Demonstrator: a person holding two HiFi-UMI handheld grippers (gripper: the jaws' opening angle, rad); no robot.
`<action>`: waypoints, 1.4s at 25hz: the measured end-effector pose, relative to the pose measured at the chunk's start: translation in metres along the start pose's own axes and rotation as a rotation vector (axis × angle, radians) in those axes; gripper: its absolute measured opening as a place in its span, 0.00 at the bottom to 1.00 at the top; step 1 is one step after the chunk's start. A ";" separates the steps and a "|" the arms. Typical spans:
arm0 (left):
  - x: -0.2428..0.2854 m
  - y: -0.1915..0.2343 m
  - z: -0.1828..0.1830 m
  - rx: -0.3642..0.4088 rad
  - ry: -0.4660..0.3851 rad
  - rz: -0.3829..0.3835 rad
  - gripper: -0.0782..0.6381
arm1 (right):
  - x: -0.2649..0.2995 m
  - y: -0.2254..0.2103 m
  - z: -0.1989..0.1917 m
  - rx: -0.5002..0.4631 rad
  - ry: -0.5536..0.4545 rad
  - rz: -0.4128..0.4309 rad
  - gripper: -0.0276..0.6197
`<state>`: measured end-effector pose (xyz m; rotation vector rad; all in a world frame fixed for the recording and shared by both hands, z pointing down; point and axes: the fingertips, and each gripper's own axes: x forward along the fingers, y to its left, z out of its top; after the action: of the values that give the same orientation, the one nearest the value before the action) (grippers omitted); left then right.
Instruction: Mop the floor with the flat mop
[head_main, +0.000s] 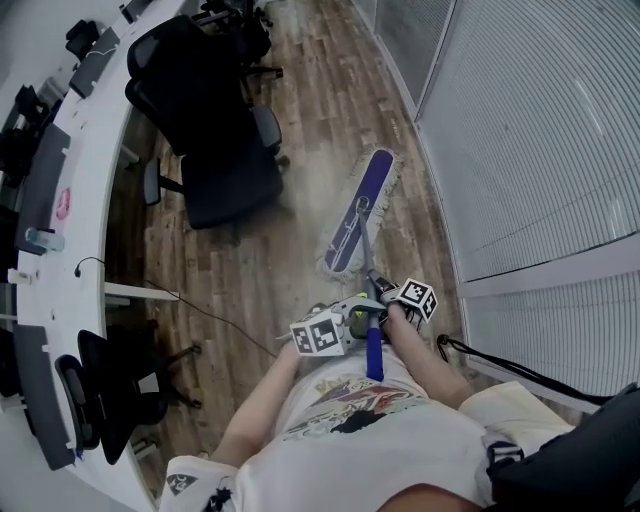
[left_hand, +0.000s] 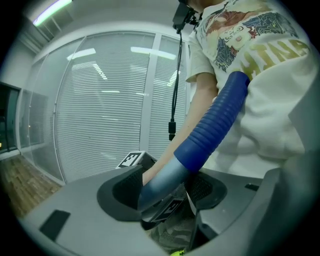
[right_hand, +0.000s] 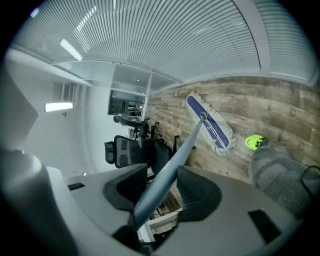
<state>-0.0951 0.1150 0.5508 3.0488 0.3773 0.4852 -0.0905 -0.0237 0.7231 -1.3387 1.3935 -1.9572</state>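
Observation:
The flat mop's purple head (head_main: 360, 208) with a white fringe lies on the wood floor ahead of me, near the blinds; in the right gripper view the mop head (right_hand: 210, 125) is far down the pole. Its grey pole (head_main: 366, 255) runs back to a blue ribbed grip (head_main: 374, 352) at my waist. My left gripper (head_main: 362, 322) is shut on the pole just below the blue grip (left_hand: 215, 125), which rises toward my shirt. My right gripper (head_main: 384, 290) is shut on the pole (right_hand: 175, 162) a little lower down, pointing along it toward the floor.
Black office chairs (head_main: 215, 130) stand left of the mop head. A curved white desk (head_main: 60, 230) with a bottle (head_main: 45, 240) runs along the left, with another chair (head_main: 110, 390) and a floor cable (head_main: 210, 315). White blinds (head_main: 530, 130) line the right side.

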 end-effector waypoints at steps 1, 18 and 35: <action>-0.001 0.009 0.001 -0.009 -0.018 0.009 0.43 | 0.006 0.003 0.006 -0.009 -0.006 -0.004 0.33; 0.041 0.314 0.034 -0.051 0.011 0.058 0.44 | 0.172 0.101 0.240 0.024 0.116 0.022 0.32; 0.044 0.490 0.032 -0.046 0.042 0.102 0.44 | 0.291 0.162 0.358 -0.019 0.196 0.028 0.33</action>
<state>0.0697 -0.3489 0.5678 3.0289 0.2091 0.5557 0.0484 -0.4929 0.7366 -1.1538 1.5138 -2.1088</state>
